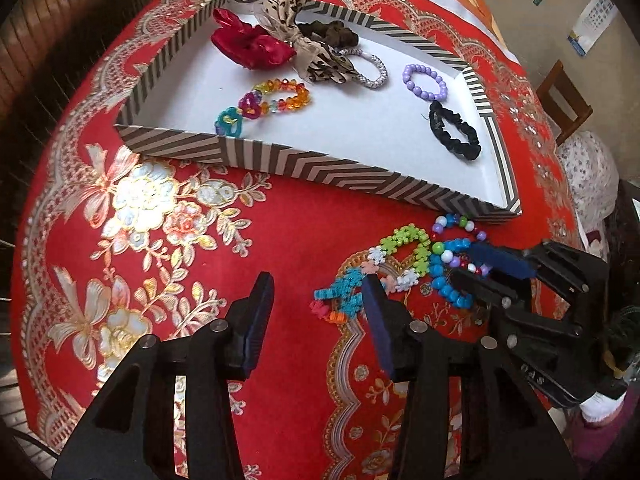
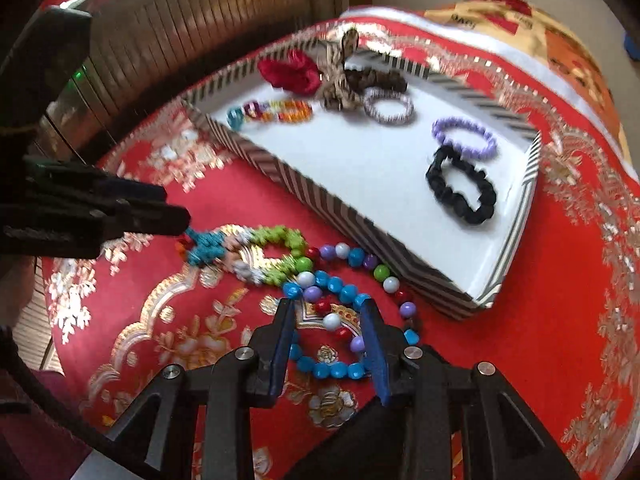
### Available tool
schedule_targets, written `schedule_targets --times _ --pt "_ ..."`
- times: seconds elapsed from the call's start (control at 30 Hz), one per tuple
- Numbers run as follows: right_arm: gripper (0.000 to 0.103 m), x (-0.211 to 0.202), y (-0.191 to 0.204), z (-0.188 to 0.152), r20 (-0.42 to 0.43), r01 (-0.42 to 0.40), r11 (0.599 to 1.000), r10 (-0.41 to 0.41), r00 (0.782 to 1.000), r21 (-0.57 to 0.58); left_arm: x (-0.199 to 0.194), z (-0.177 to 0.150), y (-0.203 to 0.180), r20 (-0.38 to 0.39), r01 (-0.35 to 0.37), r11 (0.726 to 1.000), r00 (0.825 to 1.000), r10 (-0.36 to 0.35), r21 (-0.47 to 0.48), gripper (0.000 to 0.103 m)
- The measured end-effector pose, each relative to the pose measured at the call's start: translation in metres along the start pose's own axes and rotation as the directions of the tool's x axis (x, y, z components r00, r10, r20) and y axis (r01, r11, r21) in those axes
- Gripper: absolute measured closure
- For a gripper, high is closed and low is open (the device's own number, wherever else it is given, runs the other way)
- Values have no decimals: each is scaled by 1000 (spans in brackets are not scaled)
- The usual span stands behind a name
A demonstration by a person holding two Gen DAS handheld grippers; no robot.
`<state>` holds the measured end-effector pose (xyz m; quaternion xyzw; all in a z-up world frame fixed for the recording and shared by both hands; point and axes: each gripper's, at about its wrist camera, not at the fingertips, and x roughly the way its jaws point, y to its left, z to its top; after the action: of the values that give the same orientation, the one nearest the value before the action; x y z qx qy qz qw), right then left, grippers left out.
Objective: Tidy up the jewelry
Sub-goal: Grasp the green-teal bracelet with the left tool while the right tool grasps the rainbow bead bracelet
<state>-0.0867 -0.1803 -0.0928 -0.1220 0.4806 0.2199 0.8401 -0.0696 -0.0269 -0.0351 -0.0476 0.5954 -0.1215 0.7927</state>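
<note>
A flower-bead bracelet (image 1: 400, 260) (image 2: 256, 248) in teal, pink, white and green lies on the red cloth in front of the striped tray (image 1: 304, 160) (image 2: 304, 196). My left gripper (image 1: 316, 284) (image 2: 176, 212) is open; its right finger rests at the bracelet's teal end and nothing is between the pads. A blue-bead bracelet (image 1: 448, 288) (image 2: 332, 370) lies tangled with a multicoloured bead strand (image 2: 360, 260). My right gripper (image 2: 328, 312) (image 1: 480, 270) straddles these beads, with the pads beside them and no clear squeeze.
In the tray lie a red scrunchie (image 1: 252, 44), a leopard bow (image 1: 304, 52), a silver tie (image 1: 376, 74), an amber bracelet (image 1: 280, 96), a purple bracelet (image 1: 426, 80) and a black scrunchie (image 1: 456, 132). A wooden chair (image 1: 564, 104) stands beyond the table's right edge.
</note>
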Motion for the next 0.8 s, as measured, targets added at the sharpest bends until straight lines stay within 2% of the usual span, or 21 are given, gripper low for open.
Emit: schedule_targets --times 0.07,0.1,0.23,0.33,0.5,0.6,0.67,0.73,0.8 --pt "87 4 -4 1 -18 -1 1000 1 1000 12 3 3 -3 -7 5 1000 1000 -5 19 57" --pt "94 5 -6 1 -16 -2 1000 2 1000 22 5 5 -5 -11 9 999 1000 -8 31 57" --pt "94 -7 -20 -5 27 -81 986 78 997 143 10 10 -16 -23 20 995 1000 -18 93 57" --pt "94 -30 -32 -8 111 -151 959 127 986 240 15 15 -27 -24 16 988 1000 -12 151 57" --pt "94 -67 -39 -8 230 -227 920 157 960 318 30 21 -48 -42 1 964 999 11 265 57" --pt "94 -80 -41 -10 272 -250 905 158 949 345 39 23 -54 -55 -7 955 998 24 297 57" --pt "94 -87 -40 -10 292 -260 898 159 943 353 40 21 -59 -35 -14 945 999 27 326 58" --pt "94 -91 -39 -10 303 -263 896 154 940 359 42 20 -61 3 -50 934 999 52 353 90" --pt "94 -96 -39 -11 316 -269 891 153 936 365 42 21 -57 1 -42 938 999 44 344 91"
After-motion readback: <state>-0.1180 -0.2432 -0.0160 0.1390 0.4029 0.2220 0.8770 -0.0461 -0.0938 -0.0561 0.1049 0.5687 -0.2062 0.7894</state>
